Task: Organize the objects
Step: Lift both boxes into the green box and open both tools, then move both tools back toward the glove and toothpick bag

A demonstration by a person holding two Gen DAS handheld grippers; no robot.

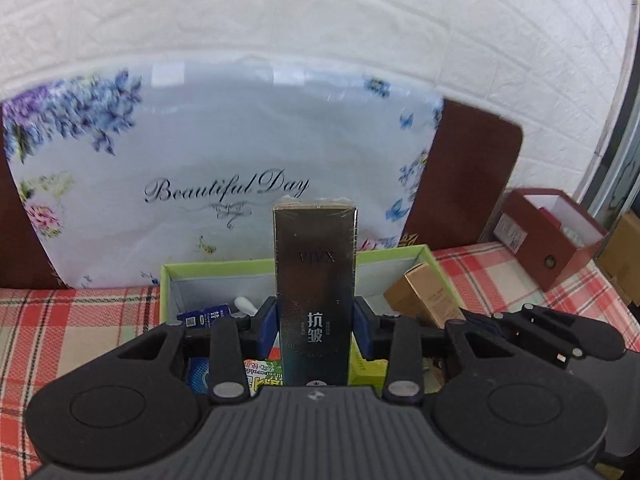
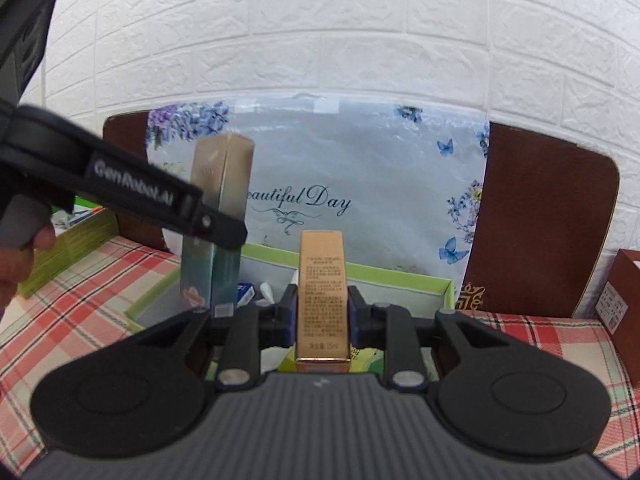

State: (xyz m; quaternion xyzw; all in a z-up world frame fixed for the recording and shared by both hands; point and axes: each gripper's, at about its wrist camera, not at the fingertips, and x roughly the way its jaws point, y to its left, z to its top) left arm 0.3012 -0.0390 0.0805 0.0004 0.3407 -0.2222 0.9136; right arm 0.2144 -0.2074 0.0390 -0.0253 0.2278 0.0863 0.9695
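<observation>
My left gripper (image 1: 316,316) is shut on a tall dark box with a gold top (image 1: 315,280), held upright between the blue pads. In the right wrist view this same tall box (image 2: 218,208) hangs at the left in the black gripper, above the table. My right gripper (image 2: 322,312) is shut on a small orange-gold carton (image 2: 322,292), also upright. The left wrist view shows that carton (image 1: 424,296) low at the right. Both boxes are over an open green-rimmed box (image 1: 216,266) (image 2: 400,274), which holds several small packets.
A floral "Beautiful Day" bag (image 1: 224,152) leans on a brown board (image 1: 468,168) against the white brick wall. A red open box (image 1: 560,248) stands at the right on the plaid tablecloth (image 1: 60,320). A green lid (image 2: 68,244) lies at the left, by a hand.
</observation>
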